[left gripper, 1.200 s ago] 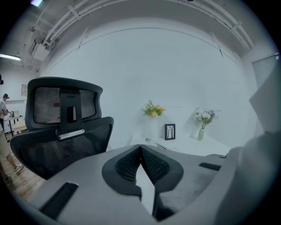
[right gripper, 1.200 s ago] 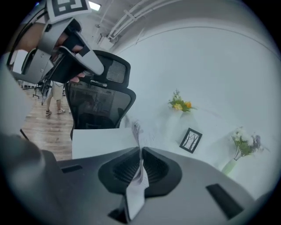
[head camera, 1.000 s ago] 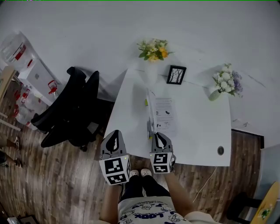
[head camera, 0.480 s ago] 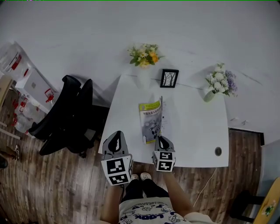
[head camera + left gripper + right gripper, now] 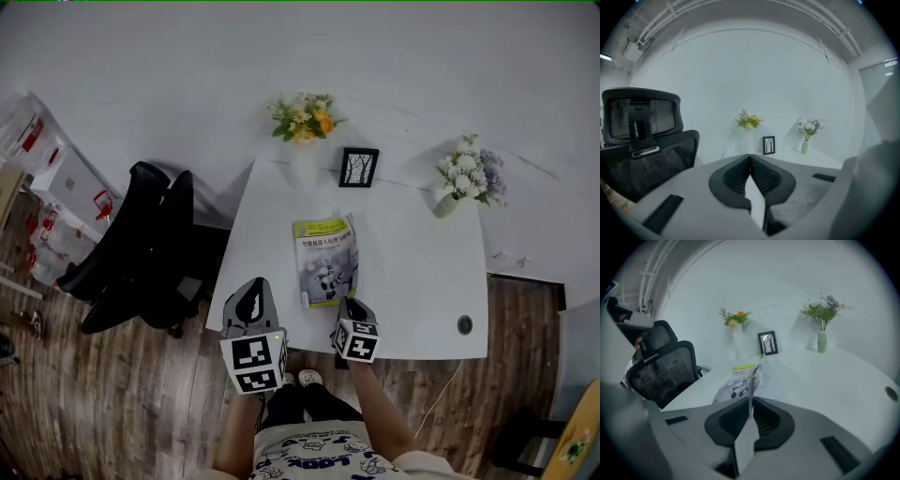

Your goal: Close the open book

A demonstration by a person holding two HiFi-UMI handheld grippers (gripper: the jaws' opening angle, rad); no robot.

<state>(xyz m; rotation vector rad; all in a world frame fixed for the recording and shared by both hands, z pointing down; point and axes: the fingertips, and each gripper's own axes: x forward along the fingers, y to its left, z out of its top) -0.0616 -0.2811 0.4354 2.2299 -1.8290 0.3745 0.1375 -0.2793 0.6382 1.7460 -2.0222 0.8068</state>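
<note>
The book (image 5: 326, 262) lies near the middle of the white table (image 5: 422, 272), a little toward your edge. Its green-banded front cover (image 5: 738, 383) faces up and is almost flat, but its free edge is not yet fully down. Your right gripper (image 5: 352, 309) has its jaws pinched on that edge, and the right gripper view shows the thin sheet running up from between the pads. Your left gripper (image 5: 248, 300) hangs off the table's near left corner with its jaws pressed together on nothing.

To finish cleanly, lower the pinched edge the rest of the way onto the pages. Keep it square to the spine so that nothing folds under, and let go only once it rests. Then slide the jaws straight back toward you, because a sideways pull could drag the book or lift the cover again.

A second ago the cover stood nearly upright and the printed inner pages were showing. Half a second ago it was tipping over to the left. Since then your right gripper has come down with it, while the left has only drifted.

Beyond the book are a black picture frame (image 5: 358, 167), a vase of yellow flowers (image 5: 302, 117) and another of pale blooms (image 5: 466, 172) along the far edge. A black chair (image 5: 141, 248) stands to the left of the table.
</note>
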